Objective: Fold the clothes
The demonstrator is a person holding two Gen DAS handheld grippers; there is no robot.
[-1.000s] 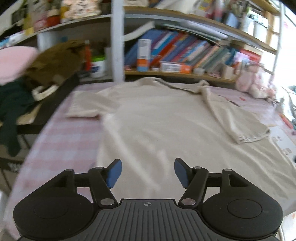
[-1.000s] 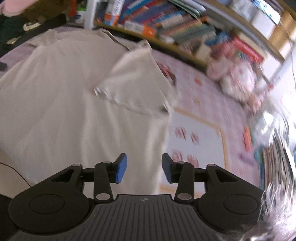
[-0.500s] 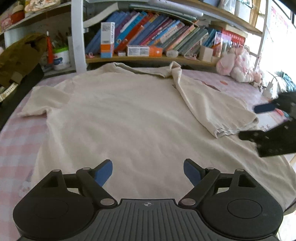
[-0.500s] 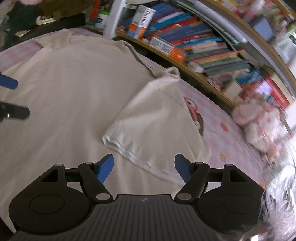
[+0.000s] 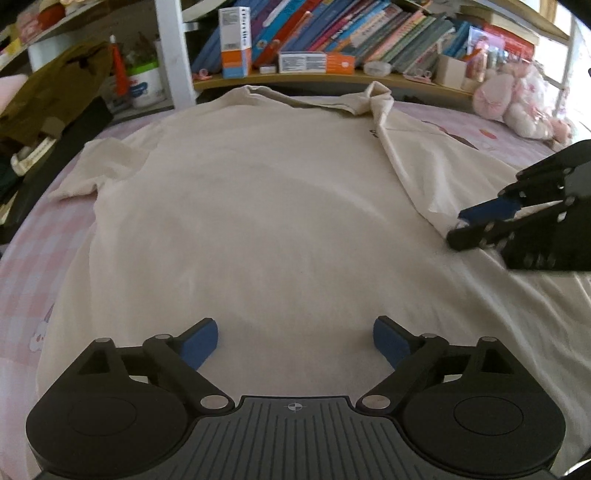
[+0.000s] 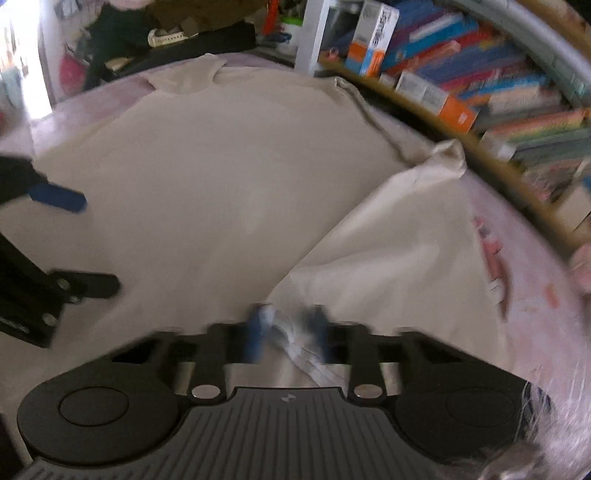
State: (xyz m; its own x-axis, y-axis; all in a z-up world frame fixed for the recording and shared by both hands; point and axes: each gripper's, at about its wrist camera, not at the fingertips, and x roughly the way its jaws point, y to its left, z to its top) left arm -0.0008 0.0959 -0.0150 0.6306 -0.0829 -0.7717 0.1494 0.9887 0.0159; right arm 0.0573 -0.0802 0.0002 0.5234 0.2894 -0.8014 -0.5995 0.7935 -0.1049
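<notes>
A cream T-shirt (image 5: 277,206) lies spread flat on the pink checked cloth, collar toward the shelf. Its right sleeve (image 5: 424,155) is folded in over the body. My left gripper (image 5: 295,339) hovers over the shirt's lower middle, jaws opening wide with nothing between them. In the right wrist view it appears at the left edge (image 6: 81,243). My right gripper (image 6: 288,328) is blurred, its jaws closing on the hem of the folded sleeve (image 6: 399,243), which bunches between the pads. The left wrist view shows the right gripper (image 5: 469,225) at that sleeve's edge.
A bookshelf (image 5: 351,33) packed with books runs along the far side. Pink plush toys (image 5: 517,99) sit at the far right. A pile of olive and dark clothes (image 5: 55,92) lies at the left, beside a white tub (image 5: 144,85). The pink checked cloth (image 5: 33,266) shows left of the shirt.
My left gripper has moved in over the shirt and its jaws have spread wider. My right gripper has dropped onto the folded sleeve's hem and gone from open to closed around it.
</notes>
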